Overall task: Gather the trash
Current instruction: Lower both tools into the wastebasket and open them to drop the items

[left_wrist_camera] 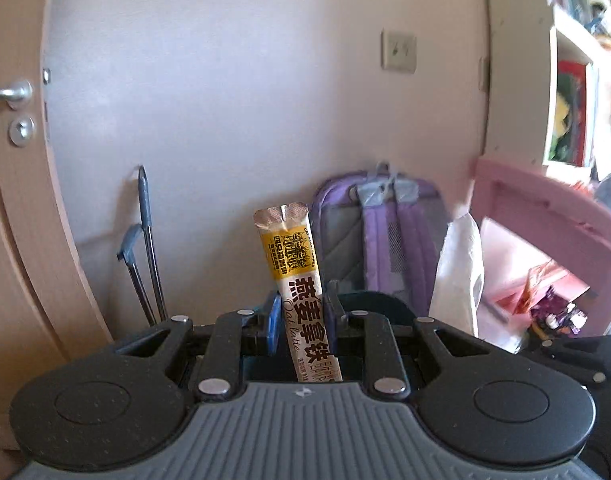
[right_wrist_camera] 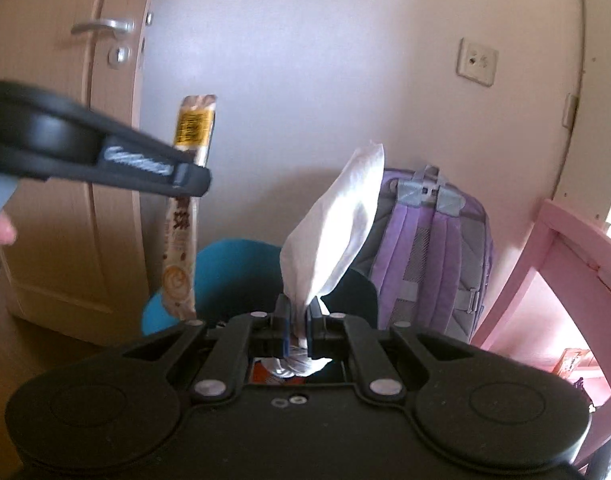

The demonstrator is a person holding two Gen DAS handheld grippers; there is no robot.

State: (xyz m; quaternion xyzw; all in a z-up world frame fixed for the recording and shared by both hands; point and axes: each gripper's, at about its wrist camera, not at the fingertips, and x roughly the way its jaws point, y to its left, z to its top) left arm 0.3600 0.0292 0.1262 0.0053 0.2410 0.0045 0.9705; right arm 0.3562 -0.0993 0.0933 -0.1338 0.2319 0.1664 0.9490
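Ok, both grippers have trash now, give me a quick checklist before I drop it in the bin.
1. Left gripper jaws shut on the oat latte sachet: ok, held around its lower half.
2. Right gripper jaws shut on the white tissue: ok, pinched at its bunched end.
3. Teal bin in view below and ahead: ok.
4. Bin opening clear to take both items: cannot tell, the grippers hide the inside.
5. Sachet over the bin: ok in the right wrist view, its lower end hangs in front of the bin.
6. Purple backpack clear of the drop: cannot tell, it stands close behind the bin.
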